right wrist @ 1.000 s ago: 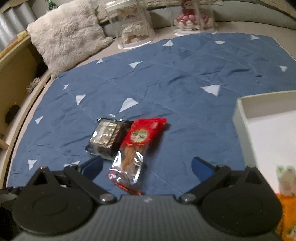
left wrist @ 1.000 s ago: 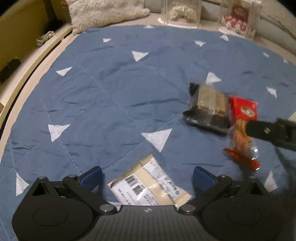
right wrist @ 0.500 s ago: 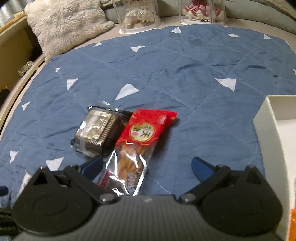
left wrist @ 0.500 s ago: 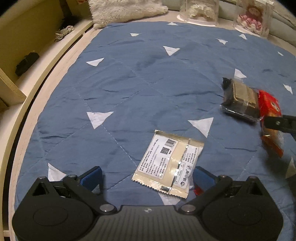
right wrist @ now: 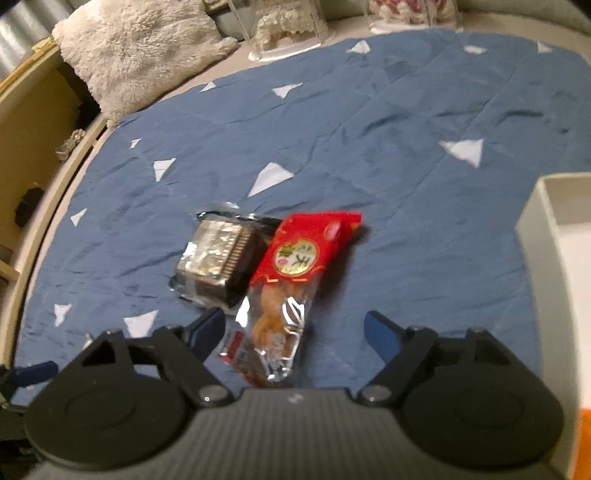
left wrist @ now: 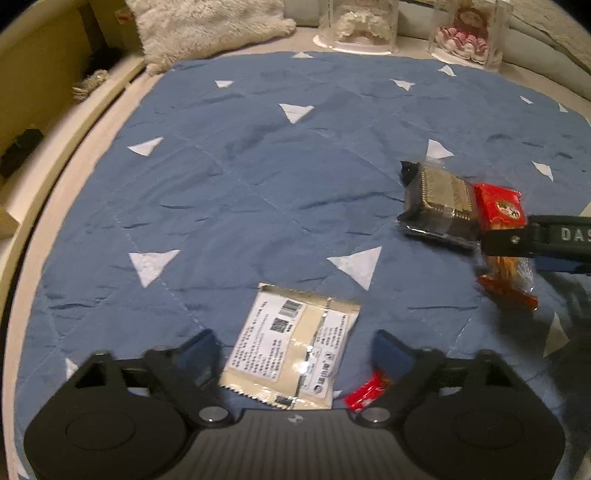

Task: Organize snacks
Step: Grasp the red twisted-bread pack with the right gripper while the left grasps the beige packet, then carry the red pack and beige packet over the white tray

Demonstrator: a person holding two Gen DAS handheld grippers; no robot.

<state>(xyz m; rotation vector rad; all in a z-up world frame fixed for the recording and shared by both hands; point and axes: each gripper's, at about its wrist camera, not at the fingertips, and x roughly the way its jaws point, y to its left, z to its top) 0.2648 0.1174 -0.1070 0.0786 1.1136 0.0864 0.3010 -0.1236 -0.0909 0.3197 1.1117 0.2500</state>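
Observation:
A cream snack packet [left wrist: 291, 350] lies label-up on the blue quilt between the fingers of my open left gripper [left wrist: 295, 350]. A small red wrapper [left wrist: 365, 393] peeks out by its right finger. My open right gripper [right wrist: 295, 328] straddles the near end of a red-topped clear bag of fried twists [right wrist: 291, 284], which lies flat on the quilt. A dark wrapped cake [right wrist: 218, 258] lies against that bag's left side. In the left wrist view the cake [left wrist: 439, 203] and the red bag [left wrist: 500, 210] show at the right, with the right gripper's finger [left wrist: 517, 242] over the bag.
A white box [right wrist: 554, 236] stands at the right edge of the quilt. A fluffy cushion [right wrist: 136, 55] and clear display cases [left wrist: 360, 22] sit at the far edge. A wooden bed rim [left wrist: 74, 122] runs along the left.
The left gripper has closed in on the cream packet, which now sits between its fingers. The right gripper has moved forward over the near end of the red bag.

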